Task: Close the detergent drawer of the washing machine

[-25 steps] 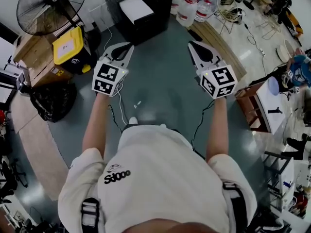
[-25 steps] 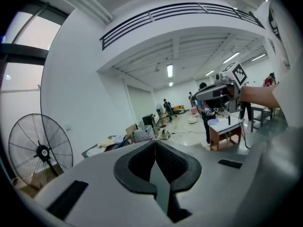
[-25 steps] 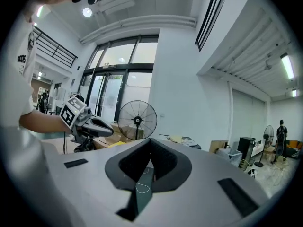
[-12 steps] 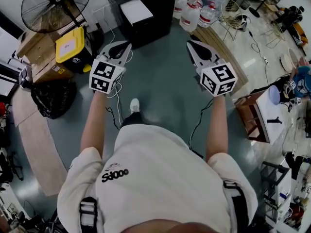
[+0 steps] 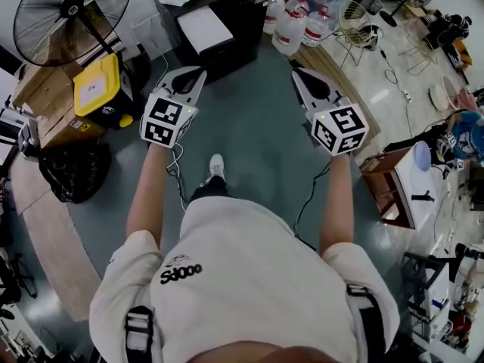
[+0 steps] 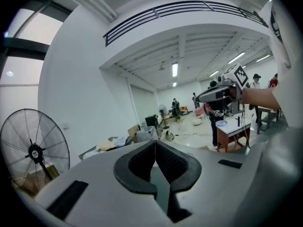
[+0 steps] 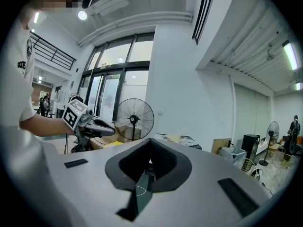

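Two grippers carried empty, washing machine not in view
Both left gripper (image 5: pixel 200 72) and right gripper (image 5: pixel 296 72) have jaws pressed together on nothing, pointing ahead over the floor (image 5: pixel 249 127), probably a carrying posture for walking; the detergent drawer appears in no view, so the push cannot start yet

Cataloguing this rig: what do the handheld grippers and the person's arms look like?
Left gripper and right gripper: light grey, tapered, dark jaw pads, each with a white cube of black square markers and a thin cable. Shirt: white, short-sleeved.
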Demonstrator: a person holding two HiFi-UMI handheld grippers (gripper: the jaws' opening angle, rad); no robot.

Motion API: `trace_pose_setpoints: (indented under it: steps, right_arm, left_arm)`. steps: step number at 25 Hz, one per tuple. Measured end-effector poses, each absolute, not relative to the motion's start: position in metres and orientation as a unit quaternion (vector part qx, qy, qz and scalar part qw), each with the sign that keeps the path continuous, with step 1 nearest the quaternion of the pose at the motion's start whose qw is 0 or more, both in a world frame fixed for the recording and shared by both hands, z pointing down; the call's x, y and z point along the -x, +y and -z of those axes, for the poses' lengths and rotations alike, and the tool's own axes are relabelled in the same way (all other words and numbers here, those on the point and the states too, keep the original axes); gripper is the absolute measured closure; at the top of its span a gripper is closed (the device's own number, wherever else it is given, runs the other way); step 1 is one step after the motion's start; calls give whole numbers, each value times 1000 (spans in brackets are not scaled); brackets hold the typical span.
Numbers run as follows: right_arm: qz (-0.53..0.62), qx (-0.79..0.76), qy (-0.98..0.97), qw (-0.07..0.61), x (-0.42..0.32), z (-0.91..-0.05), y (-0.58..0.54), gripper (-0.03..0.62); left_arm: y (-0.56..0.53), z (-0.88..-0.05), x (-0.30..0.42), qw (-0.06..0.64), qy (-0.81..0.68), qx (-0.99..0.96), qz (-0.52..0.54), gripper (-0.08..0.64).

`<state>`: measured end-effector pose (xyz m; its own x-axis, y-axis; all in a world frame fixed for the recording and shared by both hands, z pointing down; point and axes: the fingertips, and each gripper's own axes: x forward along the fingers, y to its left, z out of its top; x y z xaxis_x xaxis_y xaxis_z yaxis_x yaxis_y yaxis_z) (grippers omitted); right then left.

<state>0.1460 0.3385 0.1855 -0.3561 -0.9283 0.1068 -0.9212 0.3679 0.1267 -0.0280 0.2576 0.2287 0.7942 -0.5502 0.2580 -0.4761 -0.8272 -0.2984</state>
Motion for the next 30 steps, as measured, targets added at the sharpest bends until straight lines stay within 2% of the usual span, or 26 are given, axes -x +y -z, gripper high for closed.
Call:
trace_pose_setpoints:
  steps: [10, 18, 30]
  right_arm:
    - [26, -600, -795, 91, -163, -165, 200, 595]
    - [-1, -582, -807, 104, -161, -178, 136, 595]
    - [-1, -581, -805, 125, -144, -208, 45, 595]
  left_arm:
    - [114, -213, 5, 109, 250, 951, 147, 541]
    - [45, -231, -7, 96, 238, 954, 153, 541]
    - [-41, -268, 16, 65, 247, 952, 167, 541]
